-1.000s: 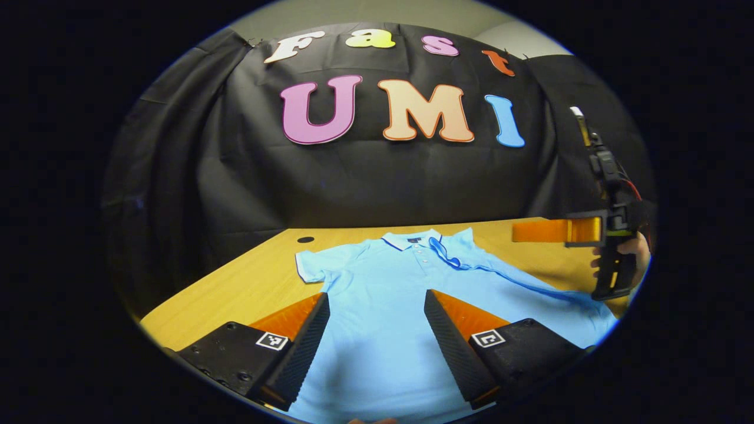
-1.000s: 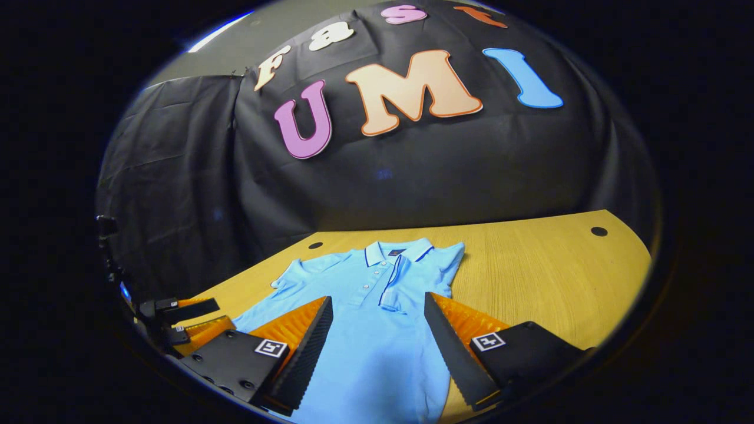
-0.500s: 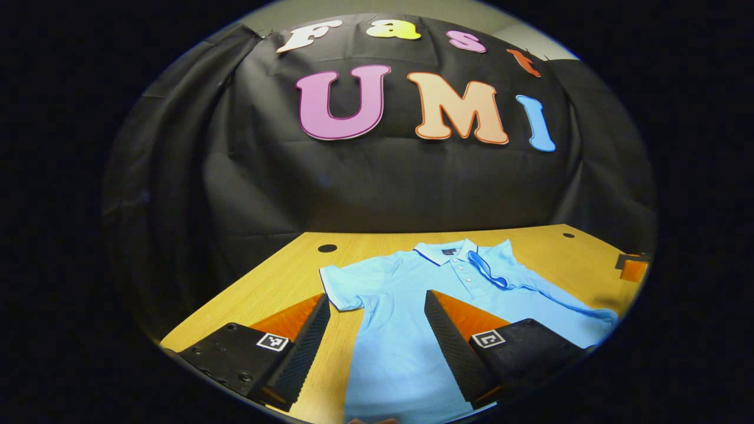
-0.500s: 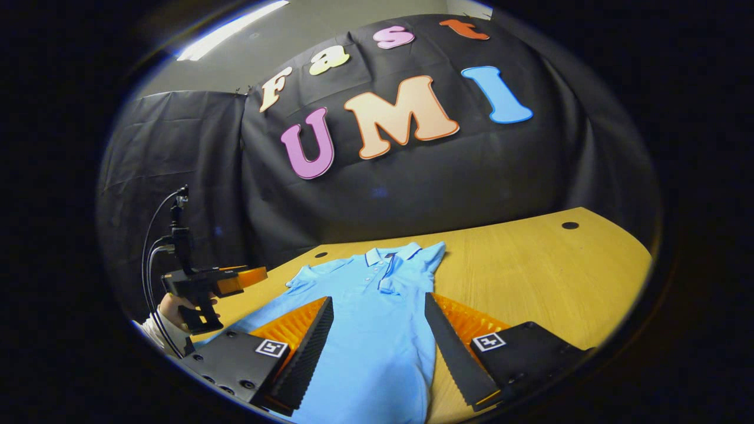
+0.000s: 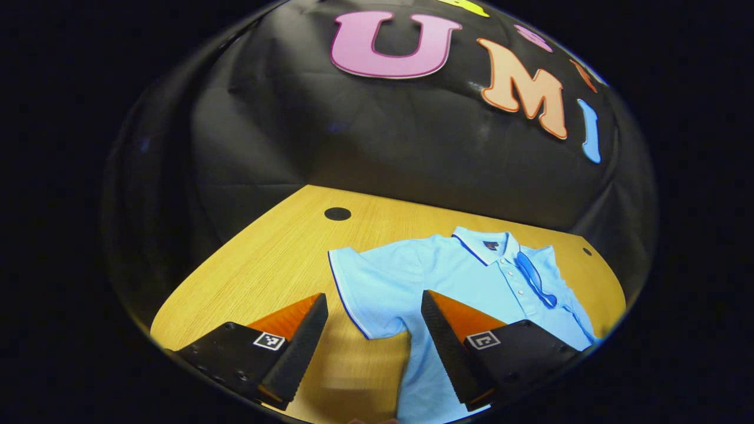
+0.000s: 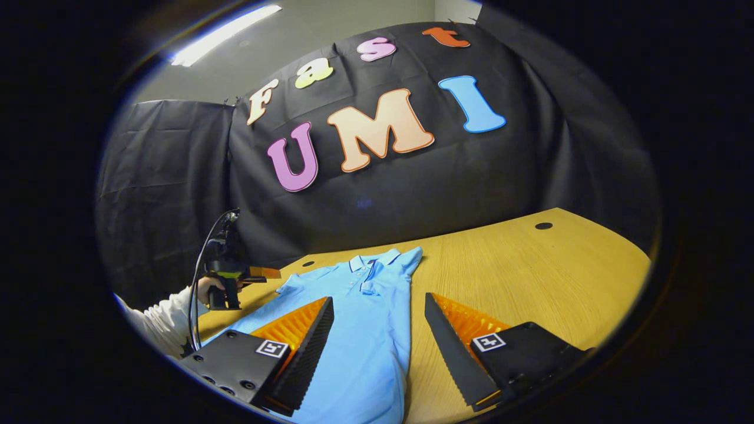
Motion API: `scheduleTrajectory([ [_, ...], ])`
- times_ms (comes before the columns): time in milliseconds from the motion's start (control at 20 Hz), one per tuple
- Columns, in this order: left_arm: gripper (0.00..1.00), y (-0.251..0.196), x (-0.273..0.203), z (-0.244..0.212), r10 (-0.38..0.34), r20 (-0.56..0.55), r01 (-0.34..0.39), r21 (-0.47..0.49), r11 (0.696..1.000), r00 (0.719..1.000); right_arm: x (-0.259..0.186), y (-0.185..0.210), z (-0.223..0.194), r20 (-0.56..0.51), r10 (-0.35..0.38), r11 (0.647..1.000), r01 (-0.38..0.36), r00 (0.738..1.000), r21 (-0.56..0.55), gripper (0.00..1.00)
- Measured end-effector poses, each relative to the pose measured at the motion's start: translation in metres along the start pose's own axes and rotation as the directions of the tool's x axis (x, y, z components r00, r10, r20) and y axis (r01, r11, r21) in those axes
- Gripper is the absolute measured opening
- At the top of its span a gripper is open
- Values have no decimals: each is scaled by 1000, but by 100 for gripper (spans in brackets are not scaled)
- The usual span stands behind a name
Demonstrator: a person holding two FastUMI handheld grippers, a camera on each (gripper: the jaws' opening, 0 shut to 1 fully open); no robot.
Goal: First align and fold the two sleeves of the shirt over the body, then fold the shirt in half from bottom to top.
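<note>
Left gripper view has the left gripper (image 5: 368, 338), jaws spread and empty, over the light-blue polo shirt's (image 5: 471, 277) flat left sleeve (image 5: 368, 291); I'd pinch its trimmed hem and lay it squarely over the body on the wooden surface (image 5: 271, 259).

Each gripper carries two black blocks with small square black-and-white markers and round screw heads, fronting ribbed wedge jaws. In the right gripper view, at nine o'clock, the left gripper (image 6: 268, 272) shows a dark pistol-style handle, a looping black cable (image 6: 197, 282) and a white sleeve (image 6: 159, 321).
</note>
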State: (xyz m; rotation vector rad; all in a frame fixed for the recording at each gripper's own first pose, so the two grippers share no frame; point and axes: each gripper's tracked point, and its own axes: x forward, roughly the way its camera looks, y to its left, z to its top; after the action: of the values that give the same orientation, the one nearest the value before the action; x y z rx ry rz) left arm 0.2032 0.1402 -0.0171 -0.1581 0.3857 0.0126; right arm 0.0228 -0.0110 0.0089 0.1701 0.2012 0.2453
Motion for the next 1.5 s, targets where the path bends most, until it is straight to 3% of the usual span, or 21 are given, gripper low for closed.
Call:
scheduleTrajectory([
  [300,94,21,44,-3,58,-74,-57,21,998,996,-2,6,-3,-12,8,1000,-8,1000,-23,97],
  [850,89,26,58,-17,127,-127,-114,108,988,984,-3,5,-7,-36,17,1000,-17,999,-5,97],
  [1150,72,21,61,-18,105,-125,-91,113,989,987,-5,4,-7,-36,17,1000,-17,999,2,97],
  [1200,62,20,63,-18,99,-127,-85,115,990,987,-4,5,-7,-38,20,1000,-20,999,4,97],
  [1450,37,7,64,-19,40,-132,-24,120,992,990,-3,10,-11,-50,32,999,-32,998,-7,97],
  [1500,24,3,64,-19,28,-133,-13,112,994,991,-3,9,-12,-53,31,999,-32,998,-9,97],
])
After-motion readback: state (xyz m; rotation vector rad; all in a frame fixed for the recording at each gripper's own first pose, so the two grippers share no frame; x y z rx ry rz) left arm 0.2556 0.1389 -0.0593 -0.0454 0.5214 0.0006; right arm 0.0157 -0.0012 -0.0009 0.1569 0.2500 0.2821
